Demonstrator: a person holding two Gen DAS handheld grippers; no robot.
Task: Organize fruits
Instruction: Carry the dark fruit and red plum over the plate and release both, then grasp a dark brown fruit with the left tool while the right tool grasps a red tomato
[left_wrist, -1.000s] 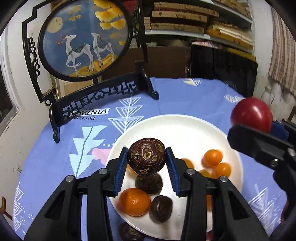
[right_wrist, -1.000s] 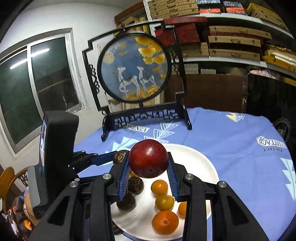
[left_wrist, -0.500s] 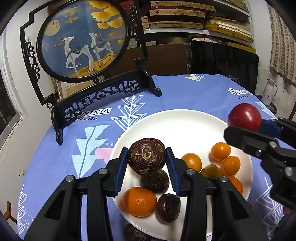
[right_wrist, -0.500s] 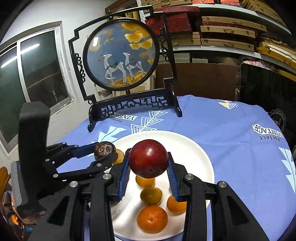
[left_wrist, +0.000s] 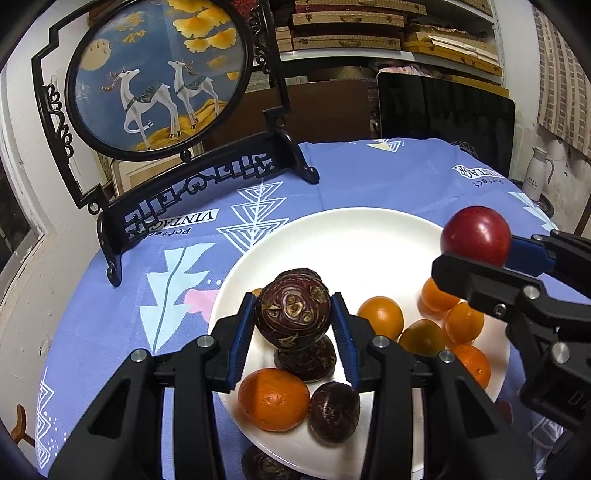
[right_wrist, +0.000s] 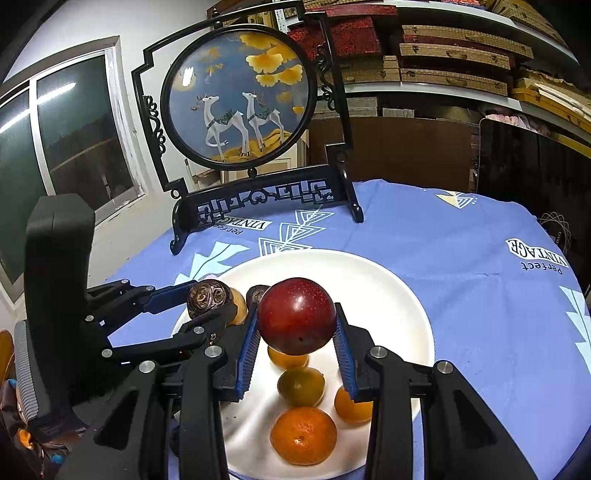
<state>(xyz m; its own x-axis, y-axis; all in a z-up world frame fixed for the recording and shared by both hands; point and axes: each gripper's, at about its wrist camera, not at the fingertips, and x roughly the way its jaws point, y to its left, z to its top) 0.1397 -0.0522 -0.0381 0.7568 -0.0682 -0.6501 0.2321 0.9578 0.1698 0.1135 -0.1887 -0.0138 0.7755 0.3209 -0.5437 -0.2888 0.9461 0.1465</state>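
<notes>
My left gripper (left_wrist: 293, 319) is shut on a dark purple passion fruit (left_wrist: 293, 314), held above the left side of a white plate (left_wrist: 332, 236). My right gripper (right_wrist: 296, 334) is shut on a red plum (right_wrist: 296, 315) over the same plate (right_wrist: 388, 288). On the plate lie several orange tangerines (left_wrist: 273, 398) (right_wrist: 303, 435), a greenish one (right_wrist: 301, 386) and two more dark passion fruits (left_wrist: 334, 411). The right gripper with its plum (left_wrist: 476, 234) shows at the right of the left wrist view; the left gripper (right_wrist: 207, 295) shows at the left of the right wrist view.
The plate sits on a round table with a blue patterned cloth (left_wrist: 369, 177). A black framed deer screen (left_wrist: 159, 74) stands at the table's far left. Another dark fruit (left_wrist: 262, 463) lies by the plate's near rim. Shelves and a dark panel stand behind.
Both grippers have kept their fruits. The right gripper with the plum has sunk closer to the plate; the left gripper has barely moved.
</notes>
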